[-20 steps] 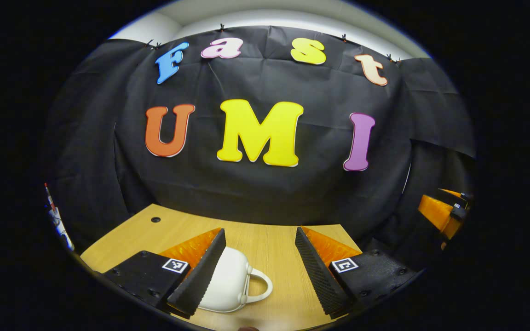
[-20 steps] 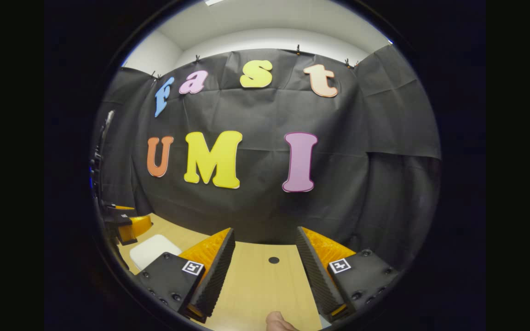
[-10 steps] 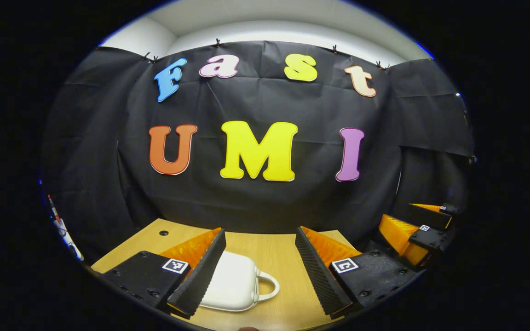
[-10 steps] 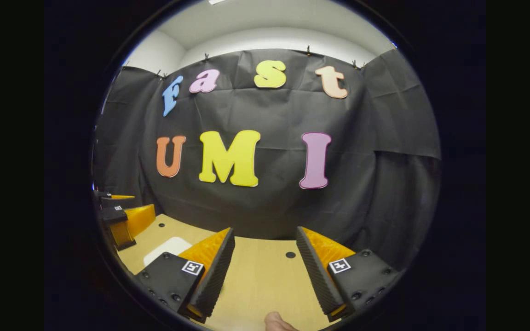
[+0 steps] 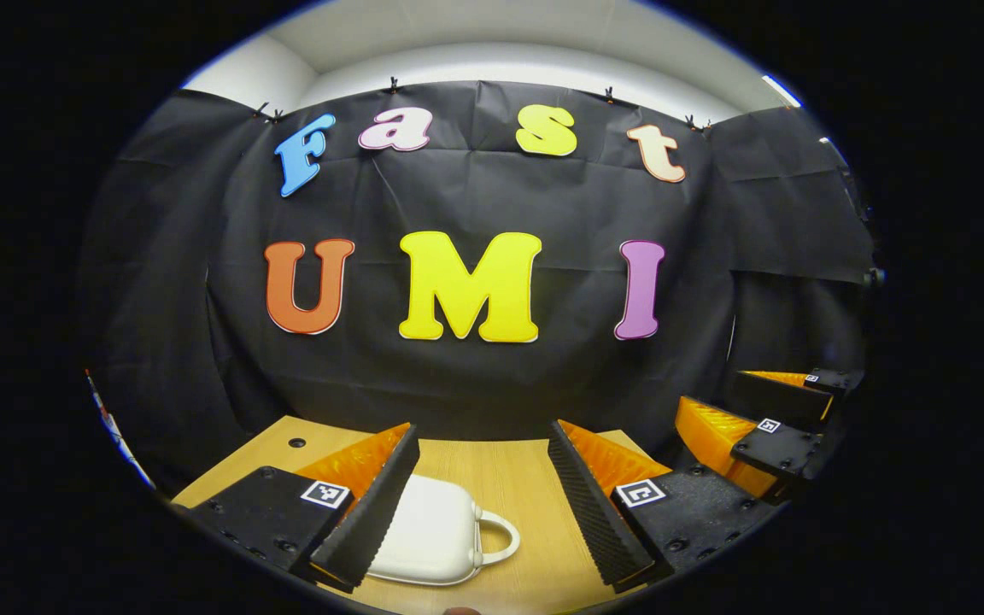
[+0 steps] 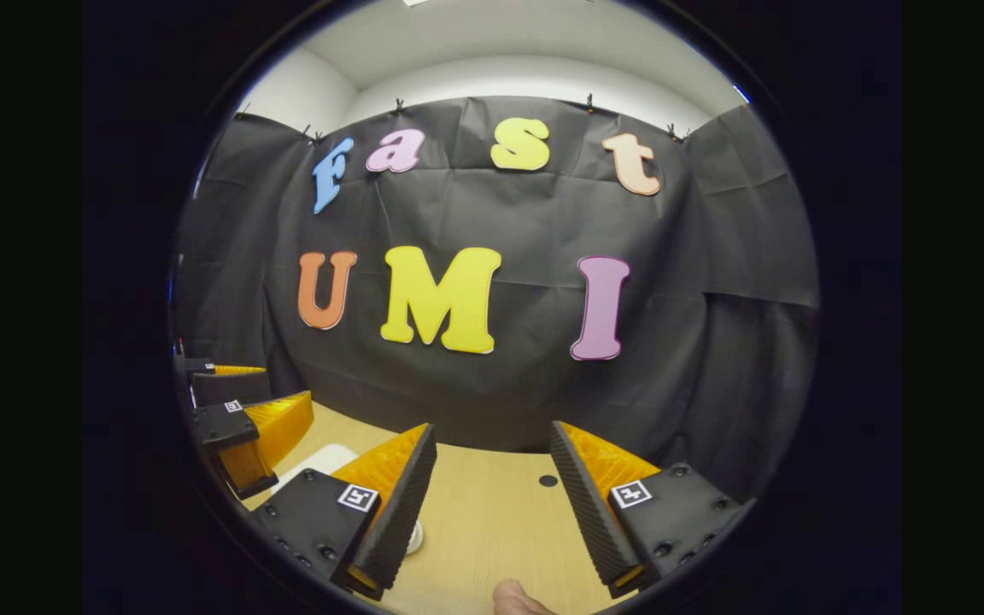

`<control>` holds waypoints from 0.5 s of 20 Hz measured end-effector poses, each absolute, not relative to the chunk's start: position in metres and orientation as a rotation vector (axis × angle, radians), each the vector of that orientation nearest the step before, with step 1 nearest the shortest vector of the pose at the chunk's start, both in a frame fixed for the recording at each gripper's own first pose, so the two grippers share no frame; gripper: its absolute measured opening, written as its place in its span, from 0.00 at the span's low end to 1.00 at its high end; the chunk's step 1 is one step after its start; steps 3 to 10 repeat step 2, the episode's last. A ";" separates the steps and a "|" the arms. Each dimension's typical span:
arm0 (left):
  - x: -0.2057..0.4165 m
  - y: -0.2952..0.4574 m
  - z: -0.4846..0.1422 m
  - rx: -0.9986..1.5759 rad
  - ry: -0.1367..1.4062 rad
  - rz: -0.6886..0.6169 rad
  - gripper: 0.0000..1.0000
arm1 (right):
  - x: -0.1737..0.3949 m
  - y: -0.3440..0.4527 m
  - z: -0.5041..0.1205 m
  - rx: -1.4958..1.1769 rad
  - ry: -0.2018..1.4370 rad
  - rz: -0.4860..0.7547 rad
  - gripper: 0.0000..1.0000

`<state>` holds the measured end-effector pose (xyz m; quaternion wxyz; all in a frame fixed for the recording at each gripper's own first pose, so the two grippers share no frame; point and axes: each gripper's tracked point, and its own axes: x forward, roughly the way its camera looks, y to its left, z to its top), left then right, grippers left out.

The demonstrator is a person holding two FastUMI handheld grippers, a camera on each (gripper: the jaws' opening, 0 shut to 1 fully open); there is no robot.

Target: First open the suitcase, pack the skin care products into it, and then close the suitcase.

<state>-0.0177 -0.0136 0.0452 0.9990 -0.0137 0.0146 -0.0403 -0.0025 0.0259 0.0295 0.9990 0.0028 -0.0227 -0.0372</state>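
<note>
On desk point(image 5: 509, 465): white suitcase point(image 5: 432, 534) closed, flat | left gripper point(image 5: 479, 504) above it, fingers spread | right gripper point(image 6: 492, 504) fingers spread, empty

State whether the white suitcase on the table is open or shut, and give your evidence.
Shut. In the left gripper view the white suitcase lies flat on the table, its shell in one piece, handle to the side, no gap or interior showing.

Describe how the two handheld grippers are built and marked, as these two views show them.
Left gripper and right gripper match: two long wedge-shaped fingers tapering forward, their inner faces ribbed. Each finger sits on a dark block fastened with small screws and carrying a small square black-and-white tag. The right gripper also shows side-on at the edge of the left gripper view, with the same blocks and tags. No cables or sleeves can be seen.
</note>
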 end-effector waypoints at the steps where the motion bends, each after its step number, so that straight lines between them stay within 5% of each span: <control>1: -0.016 -0.013 0.047 -0.027 0.028 -0.083 0.97 | -0.002 0.025 0.030 0.005 -0.047 -0.076 0.80; 10: -0.014 -0.011 0.048 -0.023 0.028 -0.080 1.00 | -0.003 0.026 0.031 0.007 -0.050 -0.078 0.80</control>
